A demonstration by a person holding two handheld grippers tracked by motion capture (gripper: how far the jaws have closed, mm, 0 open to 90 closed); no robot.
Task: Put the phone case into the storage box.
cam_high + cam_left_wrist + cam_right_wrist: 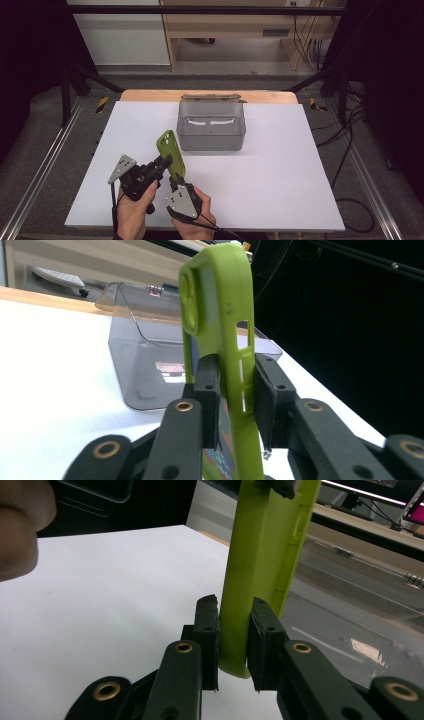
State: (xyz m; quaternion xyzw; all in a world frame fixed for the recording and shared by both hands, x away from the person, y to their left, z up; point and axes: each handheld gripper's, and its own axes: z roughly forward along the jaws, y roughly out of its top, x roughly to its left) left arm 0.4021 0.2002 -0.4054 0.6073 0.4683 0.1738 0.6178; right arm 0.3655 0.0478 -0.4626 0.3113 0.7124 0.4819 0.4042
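A lime-green phone case, matte rubbery plastic with rounded corners and a raised camera ring, stands tilted above the white table, in front of a smoky translucent plastic bin. The right gripper clamps its lower edge; the left gripper pinches its middle. Its bottom end is hidden behind the jaws.

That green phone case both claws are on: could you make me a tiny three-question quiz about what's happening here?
1. True or false: the right gripper is shut on the green phone case.
2. What stands behind the case? A) clear grey bin B) red bowl
3. What pinches the case from its other side?

Key: 1 true. 2 A, the clear grey bin on the white table. 3 the left gripper.
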